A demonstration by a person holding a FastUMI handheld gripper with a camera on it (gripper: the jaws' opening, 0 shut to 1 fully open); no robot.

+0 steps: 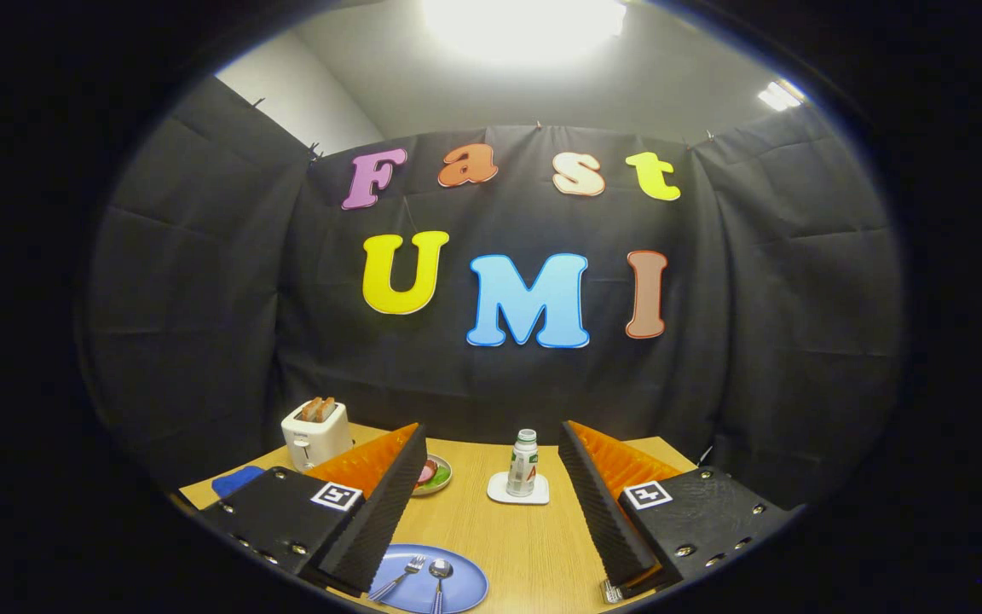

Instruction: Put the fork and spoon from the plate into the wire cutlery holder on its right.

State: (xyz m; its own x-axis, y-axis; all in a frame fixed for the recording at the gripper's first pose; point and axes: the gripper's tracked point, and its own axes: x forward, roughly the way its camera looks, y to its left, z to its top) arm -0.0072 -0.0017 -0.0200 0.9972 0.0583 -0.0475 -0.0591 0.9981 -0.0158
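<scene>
Fingers (491, 503) spread wide — fork (401, 576), spoon (439, 578) on plate (467, 587).

Ridged fingers (376, 503), screws, square markers.

- The blue plate (465, 588) lies flat on the wooden table, low between my fingers, nearer my left one.
- The fork (400, 577) rests on the plate, tines pointing away from me, tilted slightly right.
- The spoon (440, 573) lies just right of the fork, bowl up and away from me.
- The wire cutlery holder (610, 591) barely peeks out beneath my right finger, right of the plate.
</scene>
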